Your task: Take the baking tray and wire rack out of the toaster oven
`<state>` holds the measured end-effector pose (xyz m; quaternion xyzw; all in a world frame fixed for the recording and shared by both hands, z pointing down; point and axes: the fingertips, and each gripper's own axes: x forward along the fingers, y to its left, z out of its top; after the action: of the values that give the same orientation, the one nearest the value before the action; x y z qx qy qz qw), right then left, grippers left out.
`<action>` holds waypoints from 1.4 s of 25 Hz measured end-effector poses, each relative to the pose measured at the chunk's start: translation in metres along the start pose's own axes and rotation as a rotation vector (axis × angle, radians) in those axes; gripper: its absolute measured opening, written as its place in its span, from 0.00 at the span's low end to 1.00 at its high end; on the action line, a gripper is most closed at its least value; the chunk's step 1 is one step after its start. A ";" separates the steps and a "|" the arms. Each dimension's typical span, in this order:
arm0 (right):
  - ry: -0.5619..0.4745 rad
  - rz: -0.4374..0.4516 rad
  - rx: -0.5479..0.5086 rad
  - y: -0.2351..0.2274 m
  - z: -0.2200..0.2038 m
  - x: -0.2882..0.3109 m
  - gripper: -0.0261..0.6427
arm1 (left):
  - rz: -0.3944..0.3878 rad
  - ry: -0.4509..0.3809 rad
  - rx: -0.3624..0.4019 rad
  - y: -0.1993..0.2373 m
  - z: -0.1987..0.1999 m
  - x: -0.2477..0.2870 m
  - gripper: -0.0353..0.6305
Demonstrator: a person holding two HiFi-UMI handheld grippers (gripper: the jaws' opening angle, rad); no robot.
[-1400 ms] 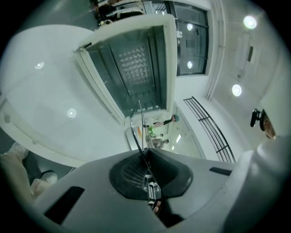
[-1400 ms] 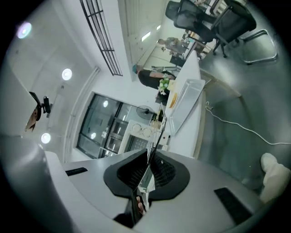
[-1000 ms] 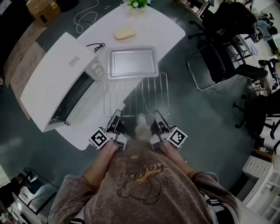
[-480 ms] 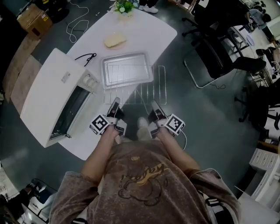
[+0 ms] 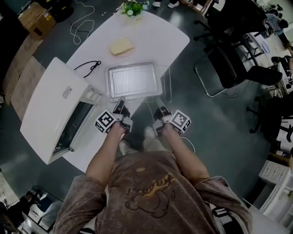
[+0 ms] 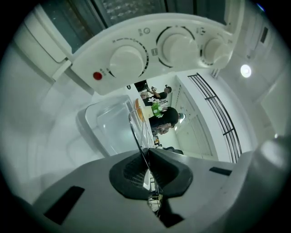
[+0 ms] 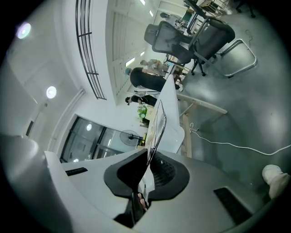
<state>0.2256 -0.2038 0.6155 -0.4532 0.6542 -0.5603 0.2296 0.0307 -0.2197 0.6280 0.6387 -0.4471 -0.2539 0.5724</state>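
The wire rack (image 5: pixel 167 86) hangs level over the silver baking tray (image 5: pixel 132 81), which lies on the white table (image 5: pixel 155 41); the rack's right part juts past the table's edge. My left gripper (image 5: pixel 120 106) is shut on the rack's near left wire and my right gripper (image 5: pixel 158 109) is shut on its near right wire. In the left gripper view a thin rack wire (image 6: pixel 136 132) runs out from the closed pads, with the tray (image 6: pixel 111 125) beyond. The right gripper view shows the rack (image 7: pixel 159 120) edge-on, rising from the closed pads. The white toaster oven (image 5: pixel 50 109) stands to the left.
The oven's knob panel (image 6: pixel 168 45) is close above the left gripper. A piece of bread (image 5: pixel 121 45), a black cable (image 5: pixel 89 67) and a small plant (image 5: pixel 132 8) lie further along the table. Office chairs (image 5: pixel 233 55) stand to the right, and a cardboard box (image 5: pixel 39 16) at top left.
Both grippers have carried the wire rack away from the person, from the near table edge to a place over the baking tray. The tray has stayed put.
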 end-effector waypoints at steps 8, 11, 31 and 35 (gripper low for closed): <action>0.011 -0.048 0.009 -0.013 0.011 0.024 0.06 | 0.050 -0.010 -0.025 0.015 0.007 0.023 0.06; 0.009 -0.052 0.012 -0.015 0.012 0.028 0.06 | 0.056 -0.014 -0.046 0.019 0.008 0.024 0.06; 0.041 -0.074 0.071 -0.040 0.000 0.036 0.06 | 0.016 0.100 -0.133 -0.005 -0.037 -0.035 0.25; 0.061 -0.076 0.083 -0.044 -0.008 0.033 0.06 | -0.006 0.093 -0.159 -0.014 -0.043 -0.043 0.25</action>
<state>0.2179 -0.2262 0.6656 -0.4504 0.6195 -0.6088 0.2066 0.0504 -0.1622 0.6159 0.6037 -0.3967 -0.2601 0.6408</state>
